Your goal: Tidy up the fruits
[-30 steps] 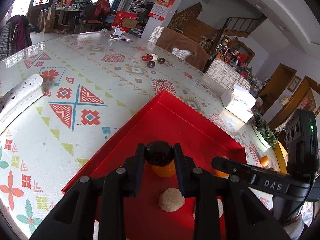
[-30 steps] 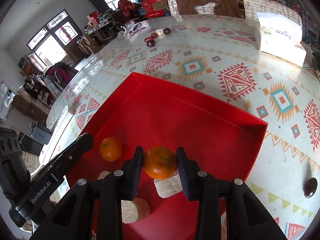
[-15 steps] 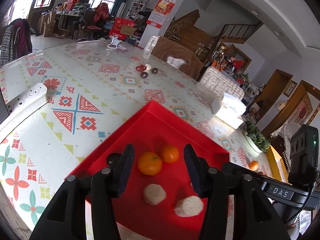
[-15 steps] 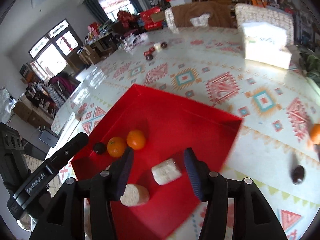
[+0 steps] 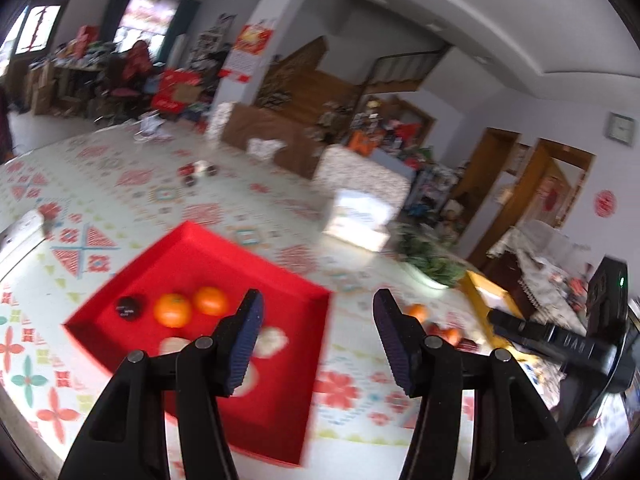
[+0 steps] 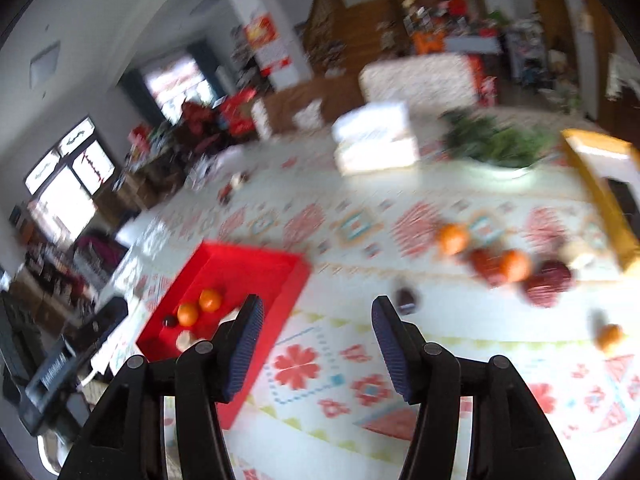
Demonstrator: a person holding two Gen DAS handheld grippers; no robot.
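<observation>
A red tray [image 5: 304, 292] lies on the patterned table and holds two oranges [image 5: 173, 311] [image 5: 210, 301], a dark plum [image 5: 129, 307] and pale round pieces [image 5: 272, 340]. My left gripper [image 5: 318, 340] hangs above the tray's right rim, its jaws opening with nothing between them. My right gripper [image 6: 318, 340] is over bare tablecloth to the right of the tray [image 6: 256, 256], its jaws also opening and empty. Loose fruit lies ahead of it: a dark plum [image 6: 407, 300], oranges [image 6: 452, 238] [image 6: 516, 266], a dark red fruit [image 6: 548, 280] and a far-right orange [image 6: 608, 336].
A white tissue box [image 6: 374, 142], a green plant in a bowl [image 6: 496, 144] and a yellow box [image 6: 608, 184] stand at the table's far side. A white power strip [image 5: 20, 236] lies left of the tray. Chairs line the far edge. Both views are motion-blurred.
Both grippers let go of their fruit in the tray: the left a dark plum, the right an orange. Both opened, rose and swung right, away from the tray.
</observation>
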